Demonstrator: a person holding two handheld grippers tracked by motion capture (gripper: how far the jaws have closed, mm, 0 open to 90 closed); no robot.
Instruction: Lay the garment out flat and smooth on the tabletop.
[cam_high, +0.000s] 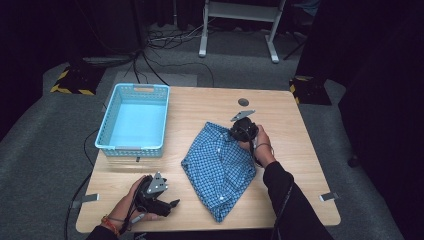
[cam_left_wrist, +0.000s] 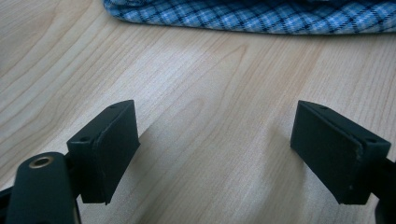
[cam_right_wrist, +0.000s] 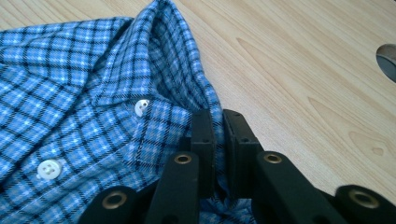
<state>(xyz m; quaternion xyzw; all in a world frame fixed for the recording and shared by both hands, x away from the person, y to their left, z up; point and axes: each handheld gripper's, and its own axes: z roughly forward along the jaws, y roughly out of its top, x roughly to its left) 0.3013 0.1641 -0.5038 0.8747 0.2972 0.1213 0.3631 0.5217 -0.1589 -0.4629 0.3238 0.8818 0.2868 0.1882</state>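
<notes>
a pale wooden surface (cam_high: 300, 150) stands on grey carpet in a dark room. a folded blue checked shirt (cam_high: 218, 162) lies at its middle, collar toward the far side. the right gripper (cam_right_wrist: 218, 135) has its fingers clenched on the shirt's fabric just below the collar. the left gripper (cam_left_wrist: 215, 154) rests near the front left edge, fingers spread wide over bare wood. a light blue basket (cam_high: 106, 131) sits far left.
</notes>
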